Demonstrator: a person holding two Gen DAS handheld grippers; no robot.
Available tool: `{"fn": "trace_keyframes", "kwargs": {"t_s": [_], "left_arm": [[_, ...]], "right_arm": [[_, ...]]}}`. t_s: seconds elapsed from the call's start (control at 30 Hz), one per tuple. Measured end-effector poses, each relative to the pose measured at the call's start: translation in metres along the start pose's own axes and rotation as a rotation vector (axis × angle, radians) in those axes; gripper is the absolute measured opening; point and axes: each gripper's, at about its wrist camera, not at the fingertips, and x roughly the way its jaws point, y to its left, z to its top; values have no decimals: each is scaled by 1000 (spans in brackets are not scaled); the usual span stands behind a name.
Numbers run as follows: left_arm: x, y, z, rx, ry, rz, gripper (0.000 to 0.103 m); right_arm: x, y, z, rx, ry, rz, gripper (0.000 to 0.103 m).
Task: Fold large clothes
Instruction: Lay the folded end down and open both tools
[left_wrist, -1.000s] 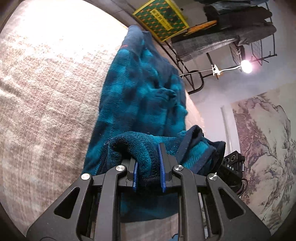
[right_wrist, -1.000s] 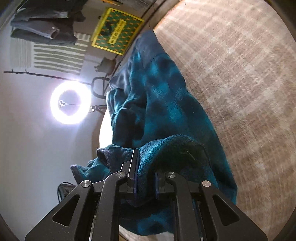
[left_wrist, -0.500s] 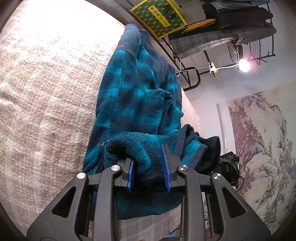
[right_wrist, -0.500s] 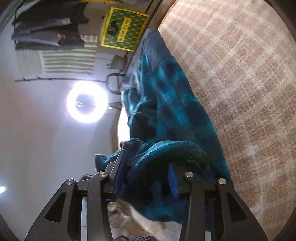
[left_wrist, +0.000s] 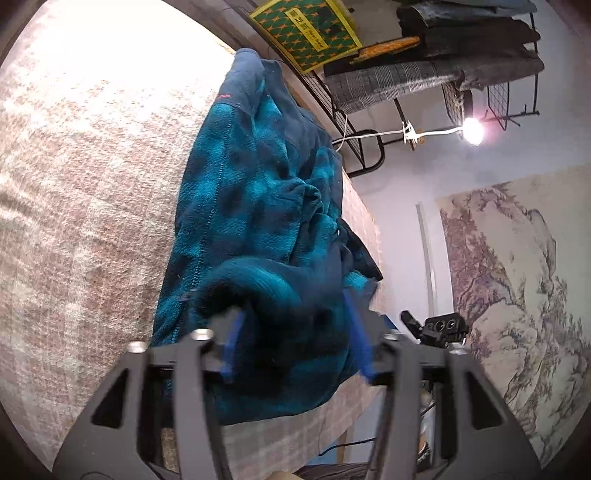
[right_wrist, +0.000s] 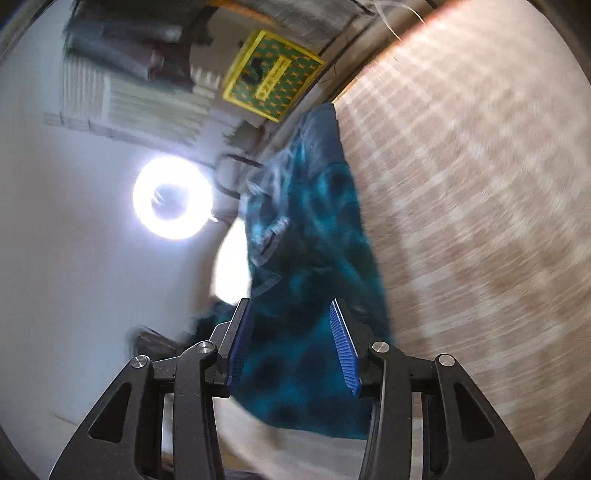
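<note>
A teal and navy checked fleece garment (left_wrist: 258, 184) lies bunched along the edge of a beige checked cover (left_wrist: 92, 166). My left gripper (left_wrist: 293, 310) is low over the garment's near end. Its jaws are opening, and a rolled fold of fleece sits loosely between the blue pads (left_wrist: 231, 343) without being pinched. In the right wrist view the same garment (right_wrist: 321, 221) runs away from me along the cover (right_wrist: 480, 184). My right gripper (right_wrist: 289, 304) stands open a little above the fleece, with both blue pads bare.
A yellow-green patterned box (left_wrist: 306, 29) leans at the far end. A clothes rack (left_wrist: 424, 74) with folded dark garments and a lamp (left_wrist: 472, 129) stand beyond it. A ring light (right_wrist: 173, 197) glares at left. A black device (left_wrist: 443, 326) sits off the cover's edge.
Both grippers were shut on folds of the fleece and have spread their jaws. The right gripper has lifted off the fleece and rolled. The fold in the left gripper has slumped.
</note>
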Motion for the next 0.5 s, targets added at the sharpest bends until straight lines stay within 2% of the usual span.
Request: {"fn": "trace_keyframes", "kwargs": {"t_s": [0.03,0.1,0.17,0.27,0.33,0.47,0.5], "left_arm": [[0,0,0,3,-13,15,67],[2,1,3,5,-21,34,67],[-3,-1,7,25,-53,53,67],[-15,-11,9,127,-110,132,67],[-17,-14,6,182,-97,171,67],[-3,-9,-4,249,-64,240,67],[3,-8,-6,258,-57,265,67]], "right_arm": [[4,6,-4,-59,19,-56,42],[18,18,-15,-185,72,-196,42],[26,19,-26,-214,112,-282,42],[34,16,-41,-274,156,-340,40],[34,14,-46,-295,159,-360,37],[28,8,-47,-283,143,-348,10],[26,10,-48,-285,135,-350,9]]}}
